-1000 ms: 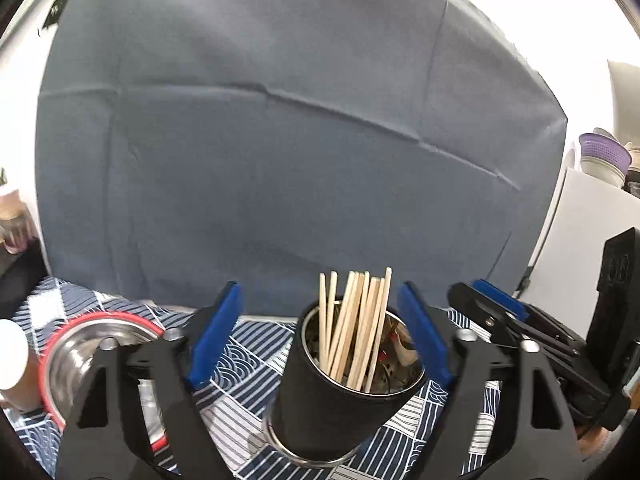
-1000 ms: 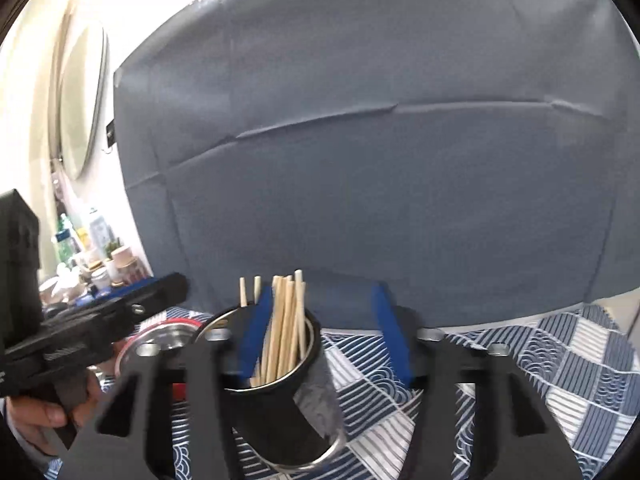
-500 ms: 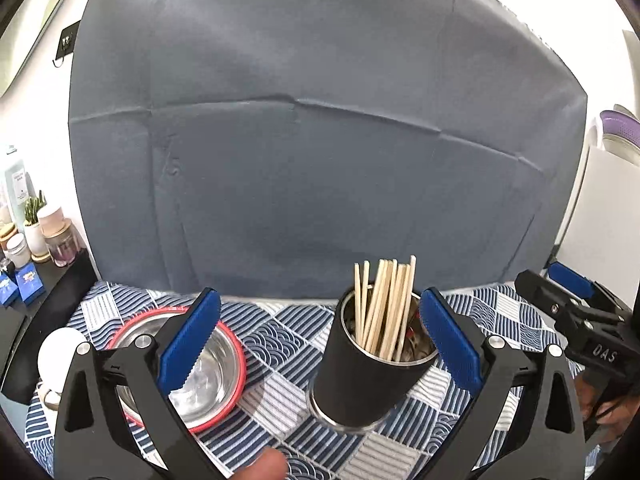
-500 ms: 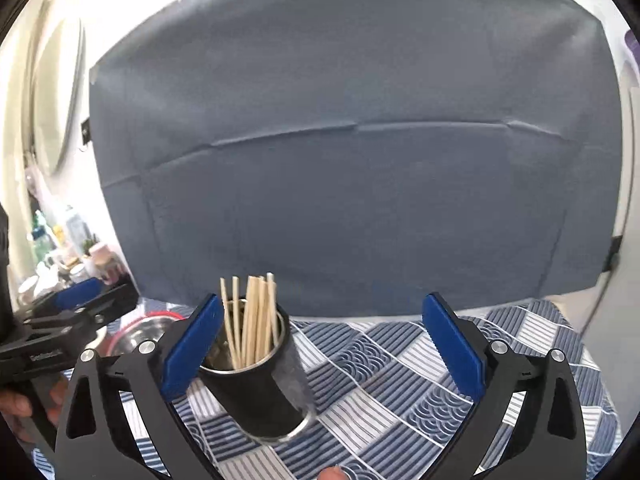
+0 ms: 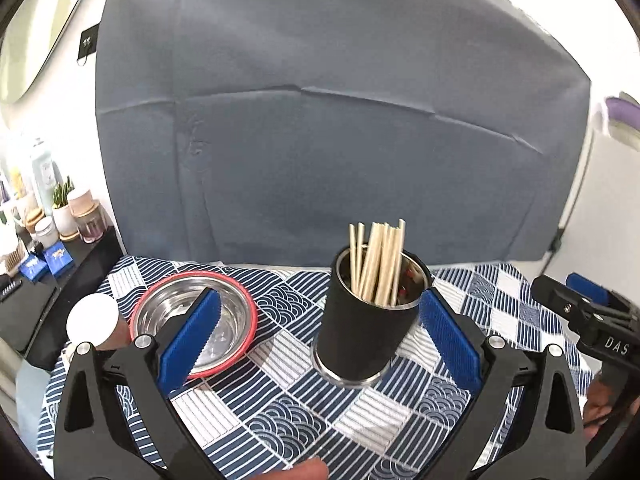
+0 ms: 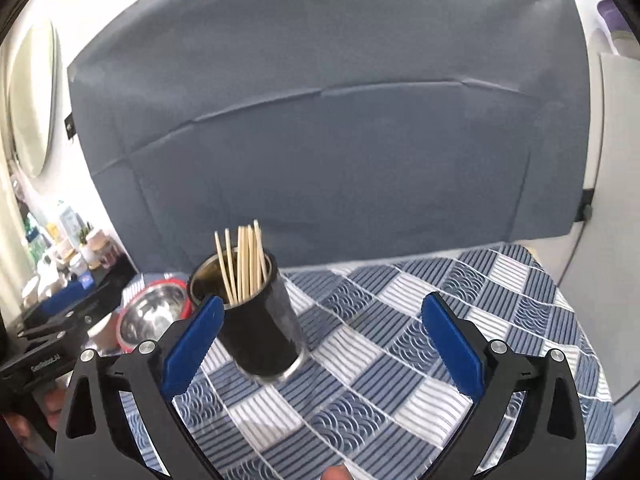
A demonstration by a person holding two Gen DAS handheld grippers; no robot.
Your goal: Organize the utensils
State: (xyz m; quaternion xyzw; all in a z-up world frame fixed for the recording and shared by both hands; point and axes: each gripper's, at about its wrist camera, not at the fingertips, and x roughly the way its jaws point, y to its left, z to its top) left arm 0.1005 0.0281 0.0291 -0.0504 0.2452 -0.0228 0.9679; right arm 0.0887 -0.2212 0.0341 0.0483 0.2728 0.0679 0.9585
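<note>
We are holding the left gripper (image 5: 320, 344) with its blue pads spread wide and nothing pressed between them; the holder (image 5: 366, 328) is standing on the cloth (image 5: 280, 412) just beyond the pads, nearer the right one, and touching neither. We are holding the right gripper (image 6: 324, 344) just as wide, its pads gripping nothing, with only cloth (image 6: 400, 360) showing between them. In that view the holder (image 6: 260, 328) is sitting just past the left pad, and it looks tilted, though the lens may be bending it. The holder is a black cylinder with a steel rim, standing upright toward the middle of the table, closer to the back edge, and the chopsticks (image 5: 378, 262) are bunching inside it, their tips rising above the rim. Something red is showing deeper inside the holder, too small for us to tell. A steel bowl (image 5: 196, 320) with a red rim is lying left of the holder, apart from it, toward the table's left edge. A cup (image 5: 94, 320) is standing just beside the bowl at the left edge. A grey sheet (image 5: 340, 140) is hanging behind the back edge.
</note>
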